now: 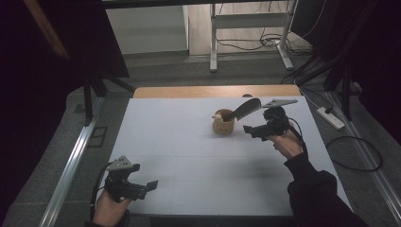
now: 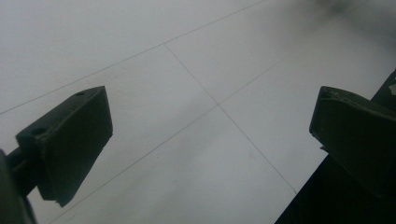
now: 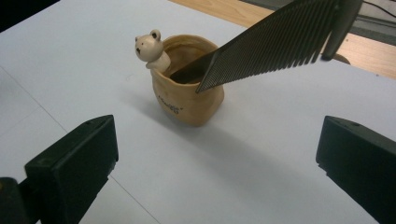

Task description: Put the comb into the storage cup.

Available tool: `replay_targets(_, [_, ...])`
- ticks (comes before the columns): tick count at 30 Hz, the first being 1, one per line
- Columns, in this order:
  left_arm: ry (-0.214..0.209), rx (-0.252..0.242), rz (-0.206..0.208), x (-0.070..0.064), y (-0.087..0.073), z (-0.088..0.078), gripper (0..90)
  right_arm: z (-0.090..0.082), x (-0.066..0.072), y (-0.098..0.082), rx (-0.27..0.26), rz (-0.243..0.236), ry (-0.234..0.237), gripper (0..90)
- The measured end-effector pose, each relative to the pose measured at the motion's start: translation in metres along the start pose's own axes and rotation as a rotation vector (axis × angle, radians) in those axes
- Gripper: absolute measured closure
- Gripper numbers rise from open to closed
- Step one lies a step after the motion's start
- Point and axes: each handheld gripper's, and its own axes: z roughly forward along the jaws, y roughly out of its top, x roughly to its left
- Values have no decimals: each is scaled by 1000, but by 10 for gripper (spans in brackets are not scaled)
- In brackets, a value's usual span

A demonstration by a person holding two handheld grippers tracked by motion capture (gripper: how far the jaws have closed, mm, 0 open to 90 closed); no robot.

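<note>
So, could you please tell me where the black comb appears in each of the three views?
High view: the black comb sits right of centre, leaning out of the tan bear cup.
Left gripper view: not in this picture.
Right gripper view: the comb crosses the upper right.
Shared landmark: the bear cup, in the high and right gripper views.

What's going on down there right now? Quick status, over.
Left gripper open, empty, near table edge. Right gripper open, beside the cup. Black comb stands handle-down in cup, leaning on the rim. Nothing between jaws and cup.
</note>
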Motion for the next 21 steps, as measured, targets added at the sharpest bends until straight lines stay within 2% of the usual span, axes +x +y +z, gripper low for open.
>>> replay_targets(21, [-7,-2,3,0,0,-1,0,-2,10,-13,-13,-50,-5,0])
